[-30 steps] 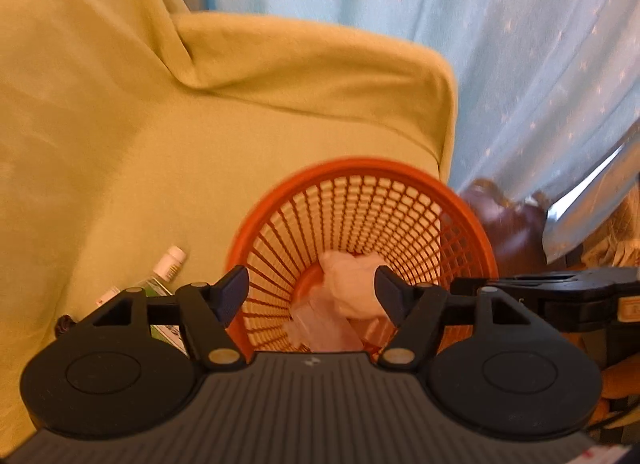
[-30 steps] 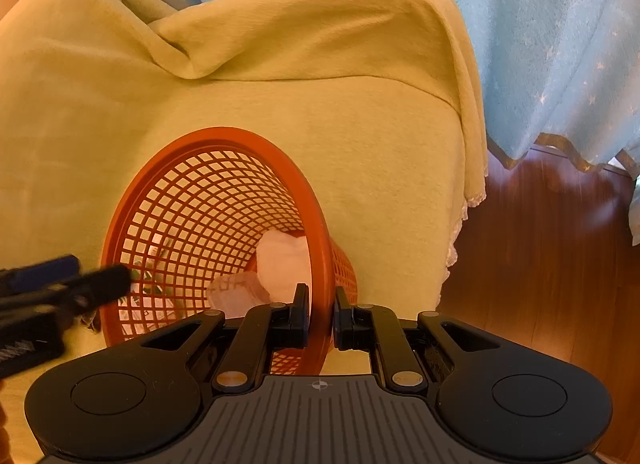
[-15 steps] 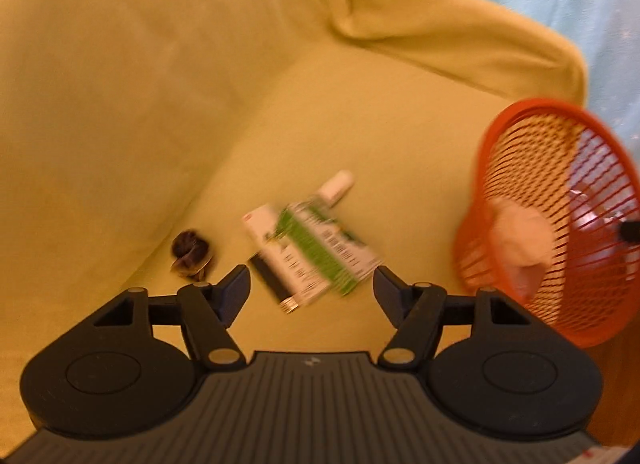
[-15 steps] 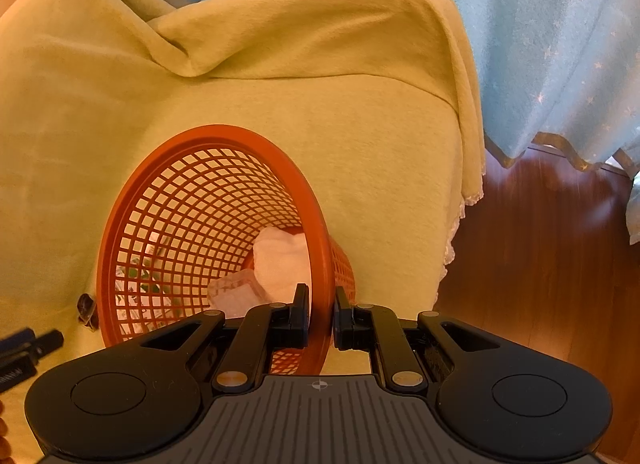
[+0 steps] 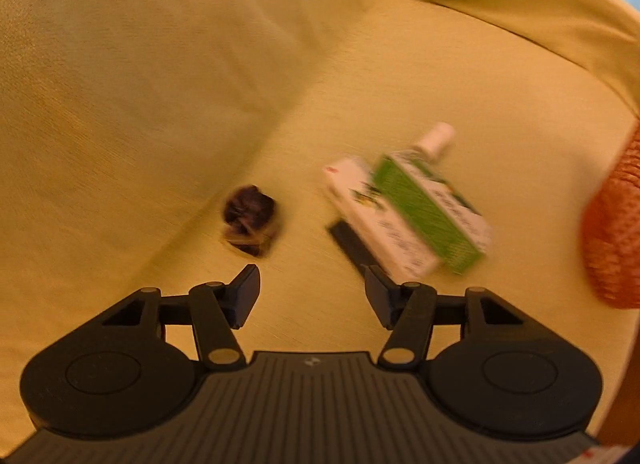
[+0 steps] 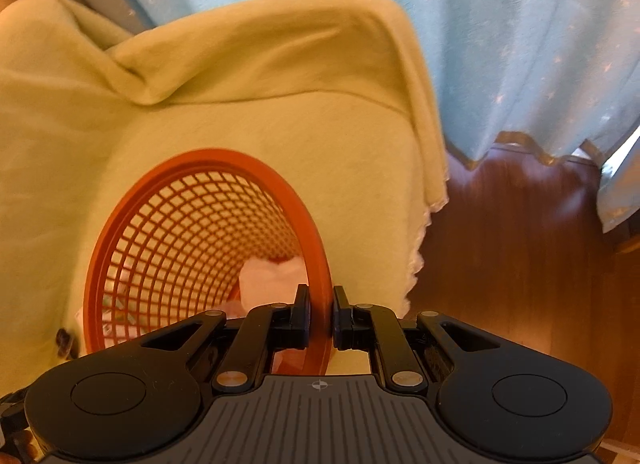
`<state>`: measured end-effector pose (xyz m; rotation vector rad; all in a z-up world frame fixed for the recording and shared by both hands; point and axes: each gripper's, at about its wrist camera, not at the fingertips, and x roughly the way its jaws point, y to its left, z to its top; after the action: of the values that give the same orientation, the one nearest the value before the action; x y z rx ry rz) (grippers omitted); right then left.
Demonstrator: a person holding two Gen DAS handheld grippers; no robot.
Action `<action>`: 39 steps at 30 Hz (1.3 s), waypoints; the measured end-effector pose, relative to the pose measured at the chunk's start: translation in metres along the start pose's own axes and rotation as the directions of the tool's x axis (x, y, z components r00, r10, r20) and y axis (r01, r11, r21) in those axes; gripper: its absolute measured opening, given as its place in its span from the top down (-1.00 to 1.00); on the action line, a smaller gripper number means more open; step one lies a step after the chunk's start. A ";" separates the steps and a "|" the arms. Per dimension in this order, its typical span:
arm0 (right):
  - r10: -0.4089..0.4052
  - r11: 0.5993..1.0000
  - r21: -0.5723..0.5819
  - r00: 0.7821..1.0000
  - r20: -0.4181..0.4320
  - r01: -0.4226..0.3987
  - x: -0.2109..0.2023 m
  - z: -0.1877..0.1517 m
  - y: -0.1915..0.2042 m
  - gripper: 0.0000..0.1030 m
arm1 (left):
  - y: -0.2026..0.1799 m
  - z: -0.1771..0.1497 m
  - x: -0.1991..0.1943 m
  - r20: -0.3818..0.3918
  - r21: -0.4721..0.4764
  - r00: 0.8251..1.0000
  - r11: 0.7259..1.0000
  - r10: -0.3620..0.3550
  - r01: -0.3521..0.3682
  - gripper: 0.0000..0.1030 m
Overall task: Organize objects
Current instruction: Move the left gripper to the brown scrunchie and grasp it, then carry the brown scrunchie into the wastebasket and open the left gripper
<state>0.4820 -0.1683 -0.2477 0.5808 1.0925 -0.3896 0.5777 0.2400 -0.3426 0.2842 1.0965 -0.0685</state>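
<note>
On the yellow-covered sofa seat lie a green and white box (image 5: 426, 208), a white box (image 5: 376, 216) under it, a white-capped bottle (image 5: 434, 140) behind them, a flat black item (image 5: 352, 240) and a dark scrunchie (image 5: 250, 220). My left gripper (image 5: 312, 290) hovers open just in front of them, holding nothing. The orange mesh basket (image 6: 200, 232) lies tilted, with a pale pink cloth (image 6: 272, 276) inside. My right gripper (image 6: 320, 304) is shut on the basket's rim. In the left wrist view the basket (image 5: 612, 232) shows at the right edge.
The sofa back (image 5: 140, 64) rises on the left, an armrest (image 6: 260, 52) behind the basket. The seat ends at a fringed cover edge (image 6: 420, 248) above a wooden floor (image 6: 520, 244). Light blue curtains (image 6: 500, 24) hang behind.
My left gripper has swung left, away from the basket, and closer to the boxes and scrunchie on the seat. The right gripper keeps its hold on the rim; the basket has tilted slightly.
</note>
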 end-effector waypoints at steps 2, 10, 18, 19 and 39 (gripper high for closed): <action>-0.016 1.000 0.003 1.000 0.008 0.016 0.001 0.003 -0.003 0.87 | 0.011 0.004 0.010 0.010 0.008 1.000 1.000 0.028 -0.028 -0.07; -0.032 0.999 -0.012 0.999 0.012 0.032 0.003 0.000 -0.002 0.87 | 0.032 0.012 0.059 0.025 0.094 0.998 0.994 0.059 -0.061 -0.05; -0.043 0.999 -0.031 0.999 0.010 0.044 0.003 -0.003 -0.001 0.87 | 0.026 0.009 0.100 -0.022 0.180 0.997 0.981 0.077 -0.071 0.37; -0.043 0.998 -0.036 0.999 0.011 0.044 0.003 -0.004 -0.001 0.87 | 0.027 0.008 0.101 -0.018 0.184 0.996 0.980 0.086 -0.082 0.45; -0.033 0.994 -0.108 0.999 0.011 0.034 0.003 -0.011 0.000 0.86 | -0.004 0.008 -0.048 0.155 0.045 0.981 0.993 -0.118 0.112 0.85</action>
<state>0.4757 -0.1616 -0.2544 0.4650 1.1086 -0.3601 0.5618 0.2304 -0.2979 0.2429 0.9541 -0.2109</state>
